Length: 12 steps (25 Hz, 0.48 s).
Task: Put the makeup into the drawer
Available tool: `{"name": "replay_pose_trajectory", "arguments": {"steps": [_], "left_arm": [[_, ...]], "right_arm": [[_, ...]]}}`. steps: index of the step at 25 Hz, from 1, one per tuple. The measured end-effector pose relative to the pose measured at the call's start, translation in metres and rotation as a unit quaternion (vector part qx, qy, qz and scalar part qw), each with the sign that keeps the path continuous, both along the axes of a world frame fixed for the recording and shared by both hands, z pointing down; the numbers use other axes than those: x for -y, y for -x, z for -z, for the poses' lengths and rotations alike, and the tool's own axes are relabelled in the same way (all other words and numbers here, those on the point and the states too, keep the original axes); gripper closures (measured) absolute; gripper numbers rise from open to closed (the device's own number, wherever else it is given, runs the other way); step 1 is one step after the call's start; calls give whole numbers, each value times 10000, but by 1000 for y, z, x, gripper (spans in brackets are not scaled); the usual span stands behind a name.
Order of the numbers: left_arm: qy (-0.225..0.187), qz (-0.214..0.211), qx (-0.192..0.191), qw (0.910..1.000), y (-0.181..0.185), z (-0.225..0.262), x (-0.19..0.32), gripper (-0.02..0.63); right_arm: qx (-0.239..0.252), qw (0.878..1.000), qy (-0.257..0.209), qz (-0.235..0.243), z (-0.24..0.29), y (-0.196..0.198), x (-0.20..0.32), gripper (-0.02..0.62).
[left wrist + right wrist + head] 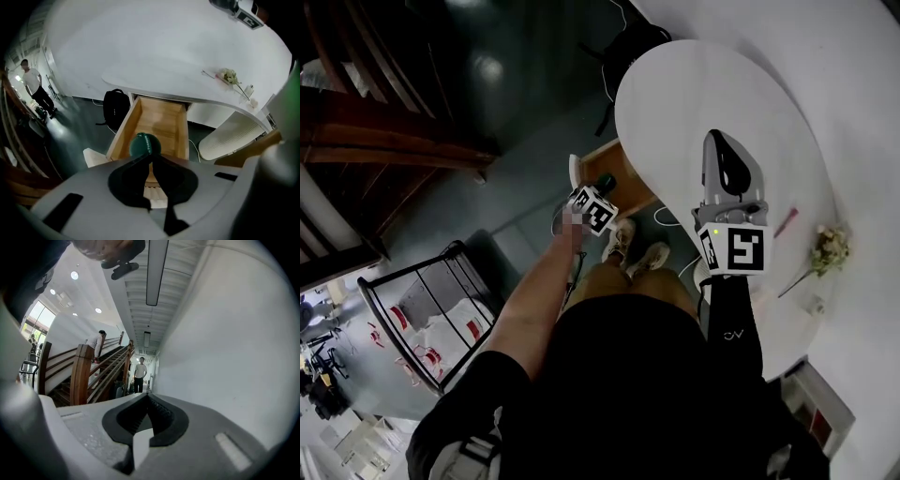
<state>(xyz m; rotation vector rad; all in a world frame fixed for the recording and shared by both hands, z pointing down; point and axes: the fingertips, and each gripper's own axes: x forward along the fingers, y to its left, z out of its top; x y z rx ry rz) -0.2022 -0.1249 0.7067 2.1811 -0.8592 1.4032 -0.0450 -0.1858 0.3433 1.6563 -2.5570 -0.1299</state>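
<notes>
Two in play: my left hand-held gripper (150,153) is clamped on the green makeup (143,142) over the open drawer (161,117); right hand-held gripper (147,398) is closed and empty above the tabletop (684,103).

Drawer (161,119) juts from under table (164,51) edge — makeup (145,144) above drawer; flower (229,75) on table.

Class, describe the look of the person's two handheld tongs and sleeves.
The left tongs and right tongs share pale grey moulded shells and black ribbed pads. Each carries a white cube with black square markers. The right arm wears a long black sleeve with a small white logo; the left sleeve is short.
</notes>
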Motion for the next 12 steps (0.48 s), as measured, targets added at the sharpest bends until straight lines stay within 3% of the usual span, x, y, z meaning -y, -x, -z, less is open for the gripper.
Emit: {"name": "replay_pose_trajectory", "arguments": {"steps": [2,3,4,12], "left_arm": [[-56,25,48,10000,3,-1,2,581],[-117,98,93,9998,6,-3,5,537],[-160,184,106,9996,9,-4,7,428],[-133,141,-44,9998,10,7,3,419]], "right_arm": [[5,10000,-8,-29,1,-1,0,591],[5,10000,-9,-46,1,-1,-1,591],[2,10000,-11,-59,1,-2,-1,591],[-10,9998,-83,-168,8,-7,-7,591]]}}
